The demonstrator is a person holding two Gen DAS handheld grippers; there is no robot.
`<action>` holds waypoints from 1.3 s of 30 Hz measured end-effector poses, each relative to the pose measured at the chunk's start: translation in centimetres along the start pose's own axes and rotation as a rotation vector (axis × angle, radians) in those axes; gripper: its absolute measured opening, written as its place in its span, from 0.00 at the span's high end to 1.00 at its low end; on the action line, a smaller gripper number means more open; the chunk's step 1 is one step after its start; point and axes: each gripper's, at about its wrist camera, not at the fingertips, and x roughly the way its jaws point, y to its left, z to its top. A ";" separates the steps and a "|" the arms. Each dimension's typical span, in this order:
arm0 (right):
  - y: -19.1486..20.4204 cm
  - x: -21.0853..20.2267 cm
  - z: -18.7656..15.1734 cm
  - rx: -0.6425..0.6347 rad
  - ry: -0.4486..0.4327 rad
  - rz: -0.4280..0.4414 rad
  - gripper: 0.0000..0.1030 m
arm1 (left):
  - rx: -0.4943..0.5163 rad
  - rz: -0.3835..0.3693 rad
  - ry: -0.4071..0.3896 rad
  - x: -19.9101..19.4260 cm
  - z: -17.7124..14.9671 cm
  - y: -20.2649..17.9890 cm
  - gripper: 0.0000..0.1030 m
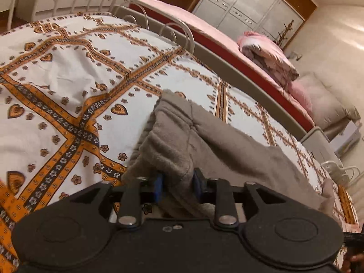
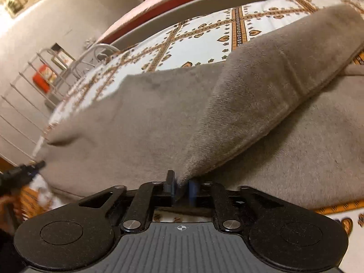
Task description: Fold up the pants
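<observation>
Grey fleece pants (image 1: pixel 204 141) lie on a bed with a white and orange patterned sheet (image 1: pixel 68 72). My left gripper (image 1: pixel 178 185) is shut on a bunched fold of the pants near the waistband and holds it lifted off the sheet. My right gripper (image 2: pixel 182 186) is shut on an edge of a pant leg (image 2: pixel 261 95), which rises in a fold over the flat rest of the pants (image 2: pixel 136 125). The other gripper (image 2: pixel 20 173) shows at the far left of the right wrist view.
A second bed with a pink cover (image 1: pixel 193 22) and a folded pink quilt (image 1: pixel 268 52) stands beyond a grey rail (image 1: pixel 238 77). A white wardrobe (image 1: pixel 245 6) is at the back. White metal bed rails (image 2: pixel 34 86) stand at the sheet's end.
</observation>
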 end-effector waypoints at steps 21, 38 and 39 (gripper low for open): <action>-16.2 -4.8 5.9 0.544 -0.317 0.029 0.51 | 0.381 0.117 0.079 6.9 -2.3 -9.8 0.18; -12.8 -15.1 5.0 0.380 -0.371 -0.091 0.95 | 0.320 0.020 0.083 5.8 -1.8 -8.3 0.18; -13.1 -15.0 3.7 0.382 -0.334 -0.126 0.95 | 0.319 0.014 0.084 5.7 -1.8 -8.2 0.18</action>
